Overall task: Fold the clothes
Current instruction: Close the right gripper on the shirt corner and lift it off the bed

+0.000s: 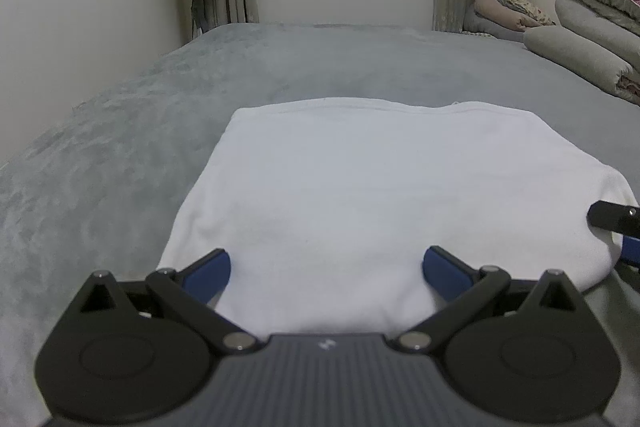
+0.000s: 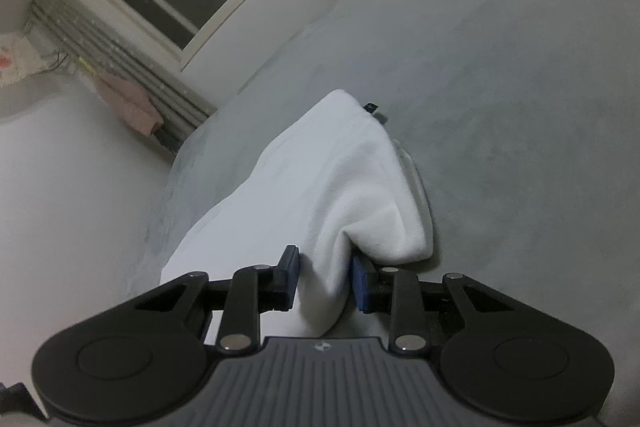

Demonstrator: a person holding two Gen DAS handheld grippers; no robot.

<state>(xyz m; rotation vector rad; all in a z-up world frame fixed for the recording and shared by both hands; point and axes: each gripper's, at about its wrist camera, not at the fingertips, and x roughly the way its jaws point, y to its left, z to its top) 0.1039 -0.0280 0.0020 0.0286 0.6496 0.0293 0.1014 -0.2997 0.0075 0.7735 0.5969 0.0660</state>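
Bed with a grey plush cover (image 1: 120,155) stretches ahead of both claws. Folded white fleece garment (image 1: 360,187) lies on it, just in front of the left claw (image 1: 326,265), whose blue pads stand wide apart over its near edge. Right claw (image 2: 325,277) pinches a raised fold of the garment's corner.

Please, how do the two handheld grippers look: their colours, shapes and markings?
The left gripper and the right gripper match: ribbed grey body with a small white logo, black linkage arms with silver pivot pins, round black discs at each side, blue finger pads. No cables or sleeves show.
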